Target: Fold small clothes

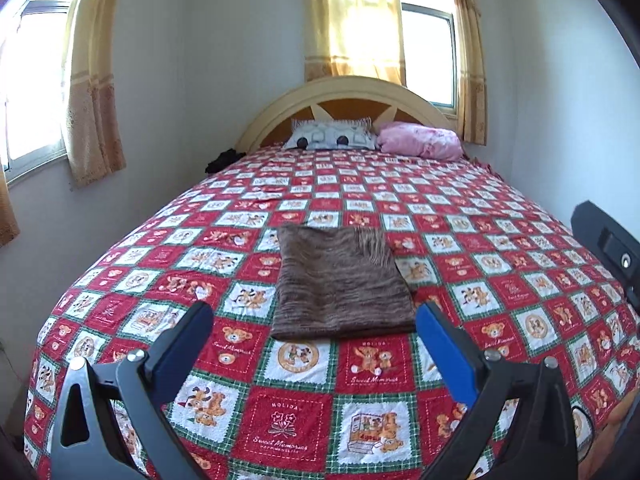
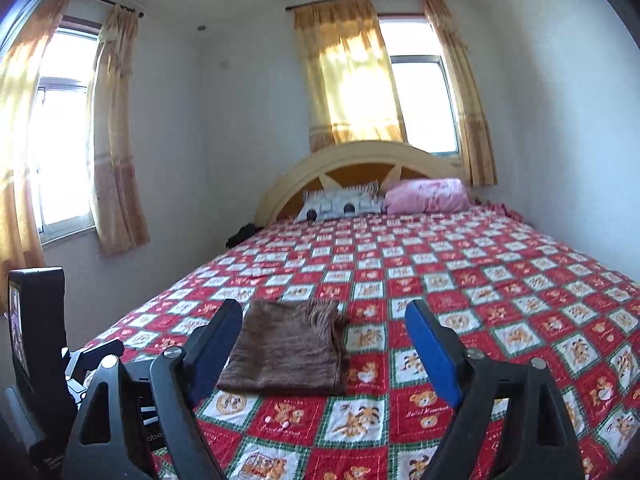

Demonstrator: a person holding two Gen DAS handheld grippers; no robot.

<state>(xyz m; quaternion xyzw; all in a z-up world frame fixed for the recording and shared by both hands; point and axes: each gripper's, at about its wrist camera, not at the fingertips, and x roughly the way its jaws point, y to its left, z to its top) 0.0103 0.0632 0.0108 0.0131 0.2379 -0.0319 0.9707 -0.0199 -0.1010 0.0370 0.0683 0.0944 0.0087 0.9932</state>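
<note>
A small brown striped garment [image 1: 342,284] lies folded into a flat rectangle on the red patchwork bedspread [image 1: 160,292]. It also shows in the right wrist view [image 2: 286,350]. My left gripper [image 1: 314,314] is open and empty, held just short of the garment's near edge. My right gripper [image 2: 324,314] is open and empty, held above the near part of the bed, with the garment between its fingers and slightly left. The left gripper's body [image 2: 48,360] shows at the left edge of the right wrist view.
A grey patterned pillow [image 1: 330,136] and a pink pillow [image 1: 420,140] lie against the cream headboard [image 1: 344,92]. A dark cloth [image 1: 224,160] sits at the bed's far left corner. Curtained windows are on the left and back walls. A wall runs along the bed's right side.
</note>
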